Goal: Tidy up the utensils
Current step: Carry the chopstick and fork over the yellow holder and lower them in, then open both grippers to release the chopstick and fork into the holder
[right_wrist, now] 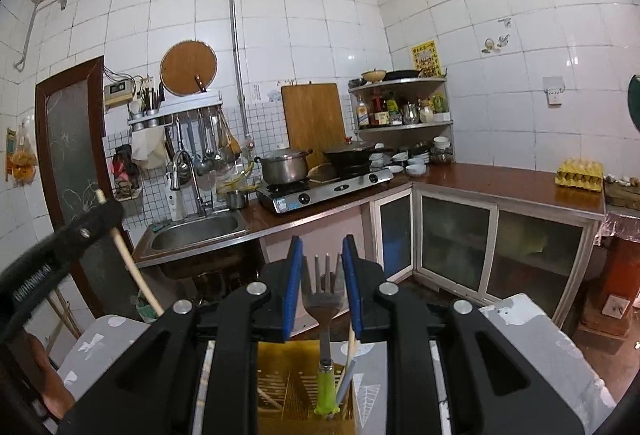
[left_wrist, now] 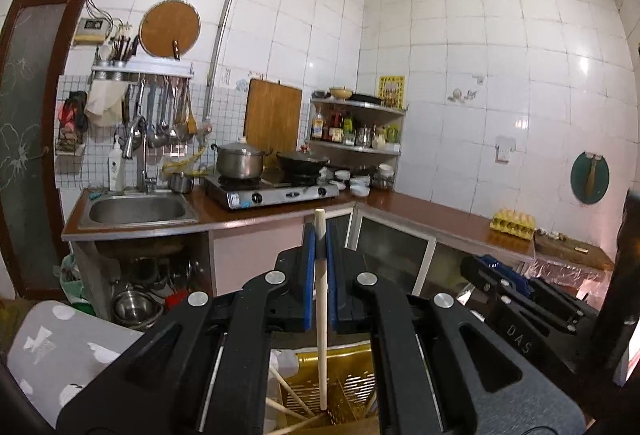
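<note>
In the left wrist view my left gripper [left_wrist: 320,235] is shut on a pale wooden chopstick [left_wrist: 321,315]. The stick stands upright, its lower end down in a gold perforated utensil basket [left_wrist: 348,391] where other chopsticks lie slanted. My right gripper [right_wrist: 322,251] is shut on the head of a metal fork [right_wrist: 325,299] with its tines up. The fork's green handle [right_wrist: 325,387] hangs over the same basket [right_wrist: 280,387]. A thin stick and a bluish handle stand beside the fork. Each gripper also shows in the other's view: the right gripper [left_wrist: 496,267] and the left gripper [right_wrist: 106,213] with its chopstick [right_wrist: 136,267].
The basket rests on a grey patterned top [left_wrist: 60,355]. Behind are a sink [left_wrist: 138,211], a gas stove [left_wrist: 272,191] with a pot and a wok, a corner shelf of bottles [left_wrist: 356,127] and an egg tray [left_wrist: 514,223] on the brown counter. A hand [right_wrist: 48,375] shows at lower left.
</note>
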{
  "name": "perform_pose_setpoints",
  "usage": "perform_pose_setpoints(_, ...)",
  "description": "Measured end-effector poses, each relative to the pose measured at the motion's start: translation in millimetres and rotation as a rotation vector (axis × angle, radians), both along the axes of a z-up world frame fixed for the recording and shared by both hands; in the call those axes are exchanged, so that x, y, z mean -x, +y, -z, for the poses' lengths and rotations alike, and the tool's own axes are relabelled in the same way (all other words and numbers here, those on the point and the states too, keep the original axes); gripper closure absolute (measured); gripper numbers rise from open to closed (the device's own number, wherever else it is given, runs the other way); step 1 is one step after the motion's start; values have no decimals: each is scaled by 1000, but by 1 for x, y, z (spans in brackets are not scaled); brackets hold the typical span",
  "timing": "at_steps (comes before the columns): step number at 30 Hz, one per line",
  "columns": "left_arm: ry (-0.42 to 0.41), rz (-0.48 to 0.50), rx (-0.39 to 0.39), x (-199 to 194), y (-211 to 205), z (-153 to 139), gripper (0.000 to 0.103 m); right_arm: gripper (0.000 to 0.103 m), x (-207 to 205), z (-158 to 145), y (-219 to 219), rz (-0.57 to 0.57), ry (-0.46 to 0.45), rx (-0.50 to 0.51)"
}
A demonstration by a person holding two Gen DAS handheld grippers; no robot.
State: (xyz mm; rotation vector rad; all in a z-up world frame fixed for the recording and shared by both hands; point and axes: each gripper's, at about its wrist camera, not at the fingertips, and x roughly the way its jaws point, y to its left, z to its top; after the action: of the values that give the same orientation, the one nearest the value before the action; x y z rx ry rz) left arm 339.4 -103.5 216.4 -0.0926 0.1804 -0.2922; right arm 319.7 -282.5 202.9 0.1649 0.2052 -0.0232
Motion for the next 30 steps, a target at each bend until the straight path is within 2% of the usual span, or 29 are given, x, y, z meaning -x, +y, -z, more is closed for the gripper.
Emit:
perform_pose_setpoints(5,82,0,-49,-28,-5,48,99,82,-31,34,-5,-31,117,1)
perform_pose_setpoints(10,182,-9,-50,-39,4,84,99,82,-47,71,-4,-34,212,5)
perform_pose_setpoints(16,245,-36,-77,-38,17,103,99,81,-43,103,1,-20,270,35)
perform_pose_setpoints(18,242,-38,-78,-30,23,100,96,62,-32,101,0,4,261,50)
perform_pose_setpoints(19,237,-38,-75,-23,28,95,88,43,-27,98,-2,16,252,51)
perform_pose_setpoints(20,231,-39,-71,-16,33,90,70,40,-20,93,-4,28,241,51)
perform_pose_setpoints(22,205,-47,-54,4,45,76,46,40,-5,84,-7,28,249,38)
perform_pose_setpoints(24,179,-51,-50,21,56,65,36,40,10,77,-8,31,255,35)
perform_pose_setpoints(26,172,-58,-50,40,70,55,17,40,32,73,-4,31,254,50)
perform_pose_setpoints(28,169,-60,-50,59,85,51,8,40,51,73,3,15,266,68)
perform_pose_setpoints(30,162,-102,-71,79,100,52,5,40,71,80,12,0,282,86)
